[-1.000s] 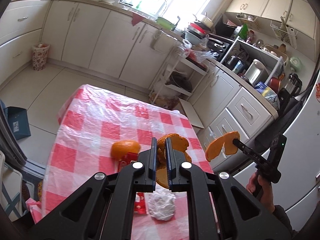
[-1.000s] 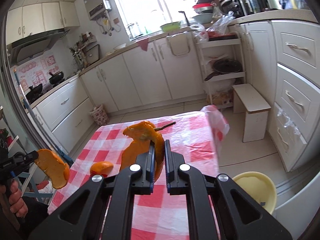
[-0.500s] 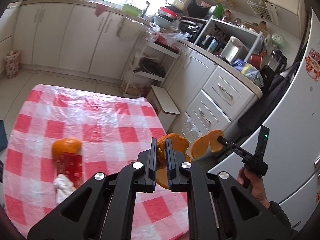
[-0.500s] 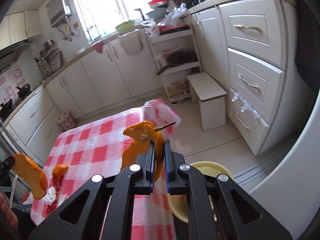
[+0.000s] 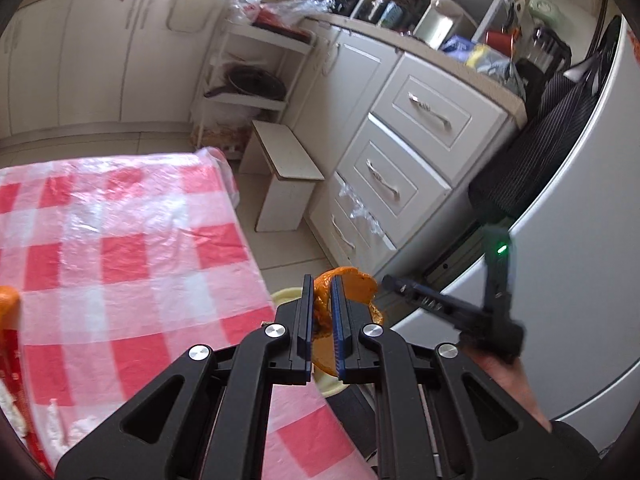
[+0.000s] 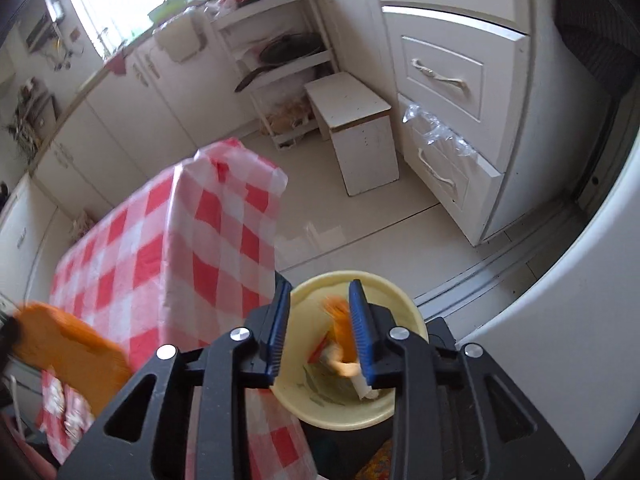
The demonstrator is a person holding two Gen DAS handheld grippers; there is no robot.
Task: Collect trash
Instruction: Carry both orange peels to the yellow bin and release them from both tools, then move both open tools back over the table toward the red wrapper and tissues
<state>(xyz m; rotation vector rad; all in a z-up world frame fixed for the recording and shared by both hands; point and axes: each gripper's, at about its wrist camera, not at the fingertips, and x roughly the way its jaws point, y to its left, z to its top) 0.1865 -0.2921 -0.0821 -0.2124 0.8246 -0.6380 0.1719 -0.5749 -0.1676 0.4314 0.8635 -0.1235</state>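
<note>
Beside the checked table, a yellow bin is sitting on the floor. We are holding the right gripper released above it, its peel dropping in blurred. The left gripper is clenching another orange peel just short of that bin, which is lying directly ahead and below.

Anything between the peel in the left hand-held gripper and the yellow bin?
Nothing visible. The left hand-held gripper holds its orange peel near the yellow bin; the right hand-held gripper hangs open above that bin.

A white stool stands centre frame beside the drawers at right; a pan rests on the open shelf, upper centre.
</note>
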